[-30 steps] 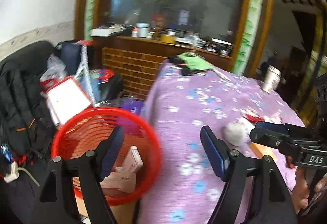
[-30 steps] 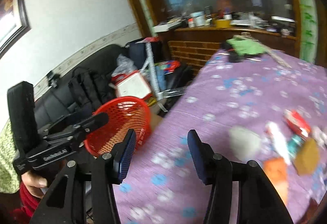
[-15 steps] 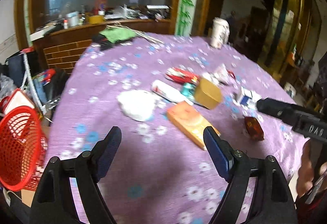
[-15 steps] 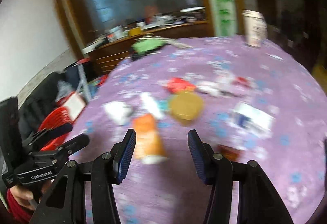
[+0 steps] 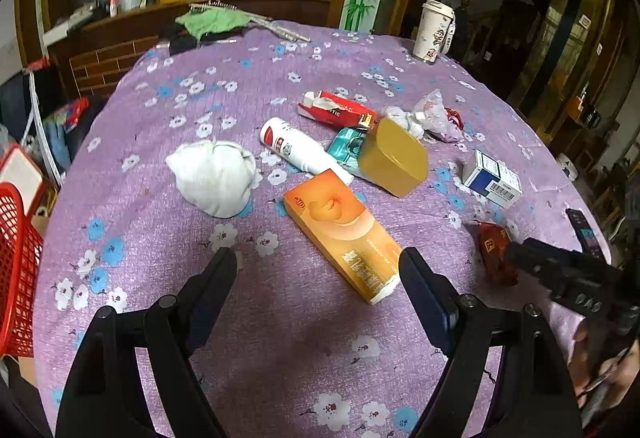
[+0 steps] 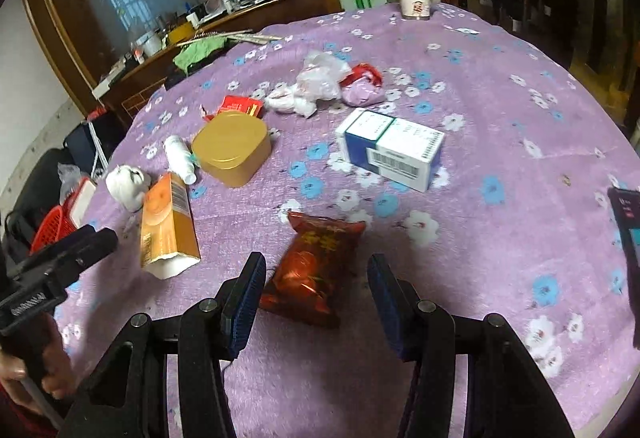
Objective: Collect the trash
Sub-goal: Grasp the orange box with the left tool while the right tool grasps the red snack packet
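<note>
Trash lies on a purple flowered tablecloth (image 5: 280, 338). My left gripper (image 5: 316, 270) is open and empty, just short of an orange carton (image 5: 344, 230). Beyond it lie a white crumpled wad (image 5: 214, 176), a white bottle (image 5: 300, 150), a gold tin (image 5: 394, 158) and a red pack (image 5: 340, 110). My right gripper (image 6: 316, 278) is open, its fingers either side of a dark red snack packet (image 6: 316, 266) lying on the cloth, not touching it. A blue and white box (image 6: 390, 148) lies further off. The red basket (image 5: 16, 262) stands off the table's left edge.
A paper cup (image 5: 434, 30) stands at the table's far edge. A green cloth (image 5: 212, 20) lies at the far left. A dark phone (image 6: 628, 234) lies at the right edge. Crumpled plastic bags (image 6: 324, 82) sit mid-table. A cluttered counter runs behind.
Both grippers swung right from the red basket to the trash on the table. The right gripper came down around the dark red snack packet; the left now faces the orange carton.
</note>
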`<state>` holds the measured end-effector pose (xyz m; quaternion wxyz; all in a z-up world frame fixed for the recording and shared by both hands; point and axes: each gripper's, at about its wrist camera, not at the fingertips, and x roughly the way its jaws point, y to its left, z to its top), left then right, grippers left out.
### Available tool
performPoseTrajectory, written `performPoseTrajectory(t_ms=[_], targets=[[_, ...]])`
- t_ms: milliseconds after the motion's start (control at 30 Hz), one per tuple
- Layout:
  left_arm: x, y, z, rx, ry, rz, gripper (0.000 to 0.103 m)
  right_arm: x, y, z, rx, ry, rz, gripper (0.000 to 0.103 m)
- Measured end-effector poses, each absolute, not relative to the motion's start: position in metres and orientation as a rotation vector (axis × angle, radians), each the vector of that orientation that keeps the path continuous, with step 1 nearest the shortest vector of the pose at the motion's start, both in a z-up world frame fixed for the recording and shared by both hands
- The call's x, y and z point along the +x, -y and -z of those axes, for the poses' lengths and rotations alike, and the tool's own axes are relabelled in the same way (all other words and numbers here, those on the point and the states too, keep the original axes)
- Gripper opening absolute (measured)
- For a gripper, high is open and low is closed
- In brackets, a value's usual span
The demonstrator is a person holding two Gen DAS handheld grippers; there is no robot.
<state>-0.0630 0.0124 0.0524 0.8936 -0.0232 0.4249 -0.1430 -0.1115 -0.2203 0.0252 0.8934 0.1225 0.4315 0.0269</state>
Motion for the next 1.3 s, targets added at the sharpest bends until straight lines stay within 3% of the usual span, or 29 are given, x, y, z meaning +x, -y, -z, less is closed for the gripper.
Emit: performPoseTrajectory(t_ms=[167, 300, 633, 933, 967, 1033, 1100, 1200, 1300], targets=[[-0.052, -0.018, -0.051, -0.056, -0.896, 0.271, 0.082, -0.092, 0.207, -0.014, 0.188, -0.937, -0.033, 0.057], [-0.042, -0.018, -0.048, -0.066, -0.91, 0.25, 0.082, -0.09, 0.201, -0.007, 0.154, -0.956, -0.032, 0.039], [-0.015, 0.005, -0.034, -0.127, -1.002, 0.2, 0.082, -0.102, 0.217, -0.031, 0.239, -0.839, -0.068, 0.038], [-0.013, 0.044, -0.016, 0.078, -0.973, 0.133, 0.082, -0.115, 0.219, -0.042, 0.27, -0.795, -0.114, 0.038], [-0.012, 0.043, -0.014, 0.081, -0.97, 0.136, 0.08, -0.116, 0.219, -0.042, 0.27, -0.793, -0.118, 0.038], [-0.011, 0.041, -0.01, 0.072, -0.979, 0.152, 0.063, -0.116, 0.219, -0.042, 0.272, -0.793, -0.124, 0.038], [-0.013, 0.04, -0.009, 0.09, -0.962, 0.155, 0.055, -0.116, 0.219, -0.041, 0.275, -0.793, -0.129, 0.038], [-0.015, 0.037, -0.01, 0.08, -0.943, 0.197, 0.046, -0.115, 0.216, -0.039, 0.278, -0.797, -0.134, 0.038], [-0.02, 0.028, -0.013, 0.021, -0.933, 0.265, 0.046, -0.113, 0.209, -0.039, 0.272, -0.79, -0.148, 0.038]])
